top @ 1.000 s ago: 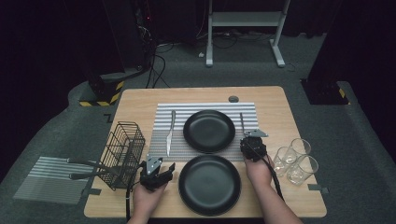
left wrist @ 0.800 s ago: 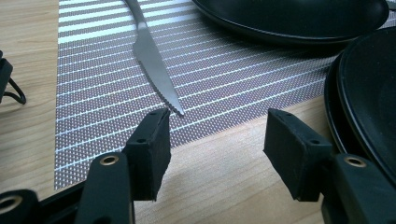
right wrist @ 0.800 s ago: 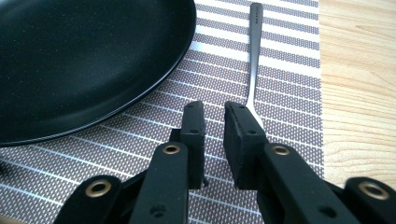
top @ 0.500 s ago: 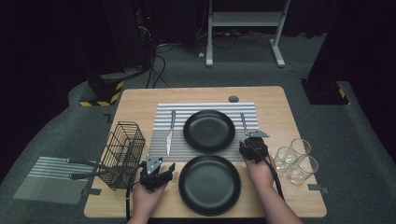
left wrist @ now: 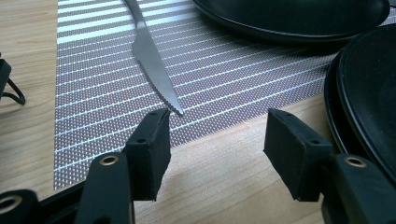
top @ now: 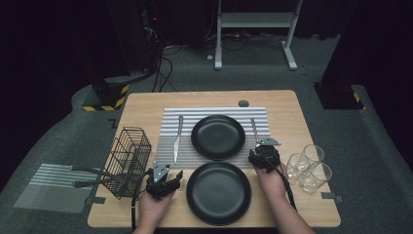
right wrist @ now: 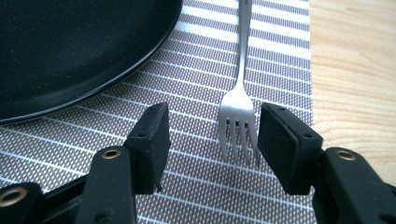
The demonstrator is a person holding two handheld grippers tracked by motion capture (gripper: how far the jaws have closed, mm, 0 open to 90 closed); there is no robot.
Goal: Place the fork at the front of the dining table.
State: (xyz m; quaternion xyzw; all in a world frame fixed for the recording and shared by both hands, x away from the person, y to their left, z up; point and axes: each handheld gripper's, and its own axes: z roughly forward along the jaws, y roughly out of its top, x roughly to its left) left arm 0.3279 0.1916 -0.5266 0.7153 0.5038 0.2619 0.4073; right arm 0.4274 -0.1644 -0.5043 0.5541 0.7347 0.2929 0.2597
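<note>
Nearest, the left gripper (top: 163,181) is hovering with jaws apart and empty beside the near plate (top: 218,193). Farther on, the right gripper (right wrist: 212,142), jaws just opening, is bracketing the fork (right wrist: 238,116) lying flat on the striped placemat (right wrist: 196,70), beside the far plate (top: 217,136).

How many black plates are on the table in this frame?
2. One black plate lies on the striped placemat, between the knife and the fork. The other black plate sits on bare wood at the near edge, between the person's two hands.
</note>
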